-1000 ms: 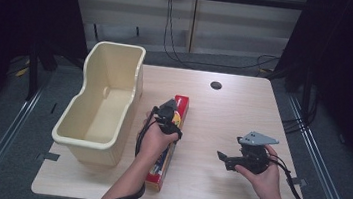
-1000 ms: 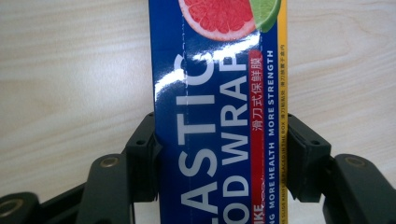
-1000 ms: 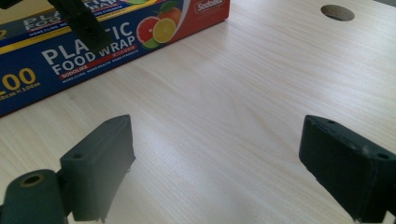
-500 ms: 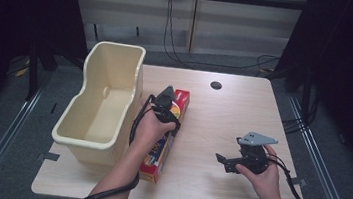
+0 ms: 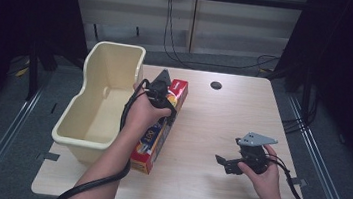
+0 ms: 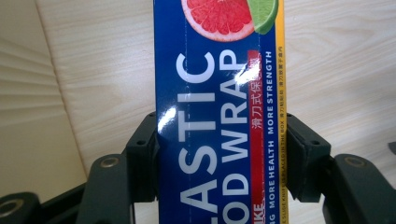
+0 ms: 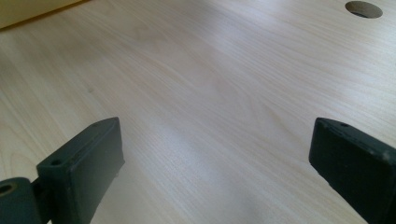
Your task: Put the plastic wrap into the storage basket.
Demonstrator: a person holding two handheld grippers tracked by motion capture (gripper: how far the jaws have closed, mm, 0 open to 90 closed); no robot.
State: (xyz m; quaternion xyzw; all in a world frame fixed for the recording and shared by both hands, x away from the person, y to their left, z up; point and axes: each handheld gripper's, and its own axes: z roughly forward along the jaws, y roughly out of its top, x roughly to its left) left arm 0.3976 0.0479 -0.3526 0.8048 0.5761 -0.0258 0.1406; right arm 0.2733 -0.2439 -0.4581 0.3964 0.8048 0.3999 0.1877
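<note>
A long blue and red plastic wrap box (image 5: 150, 148) with a grapefruit picture hangs above the table beside the tub. My left gripper (image 5: 162, 105) is shut on it across its width, the hand covering most of the jaws. In the left gripper view both black pads (image 6: 142, 158) press the sides of the box (image 6: 219, 116), held by the left gripper (image 6: 219, 161). My right gripper (image 5: 222, 163) rests low at the table's right front, open, its jaws having just widened a little. In its own view the right gripper (image 7: 215, 158) has nothing but bare wood between the pads.
A cream plastic tub (image 5: 67, 135) stands along the table's left edge, touching or nearly touching the box. A round cable hole (image 5: 216, 85) sits at the back centre of the wooden table (image 5: 212, 123). Black cables trail from both grippers off the front edge.
My left hand has risen with the box and drifted left toward the tub, so the box now hangs off the table. The right hand has stayed in place.
</note>
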